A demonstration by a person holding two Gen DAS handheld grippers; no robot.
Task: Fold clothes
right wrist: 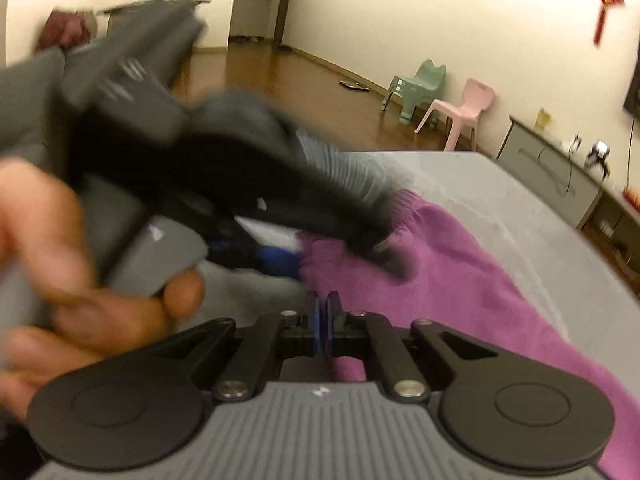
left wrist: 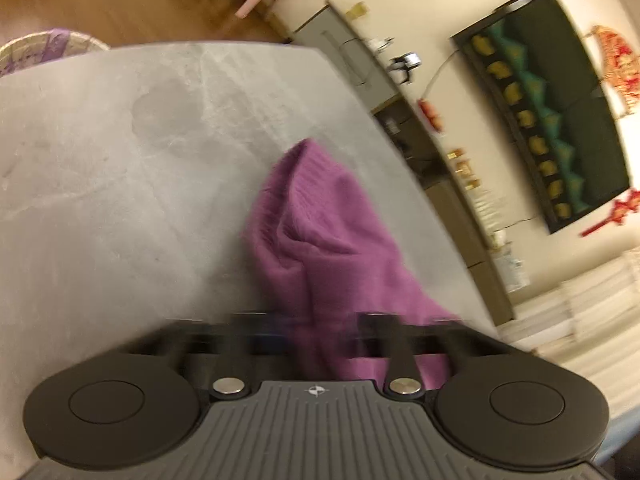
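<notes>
The purple fuzzy knit garment drapes from the left gripper – pinched there, judging by the lift – over the grey marbled table; right gripper pressed together beside the cloth, seemingly empty – mid-fold, needing a matched corner

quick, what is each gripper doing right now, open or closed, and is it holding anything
Left gripper: appears closed on the purple garment, though blurred.
Right gripper: jaws closed; whether any garment is pinched cannot be told.

I see cream walls and a wood floor under warm light. Green chair and pink chair stand by the wall. A dark TV hangs above a grey cabinet.
</notes>
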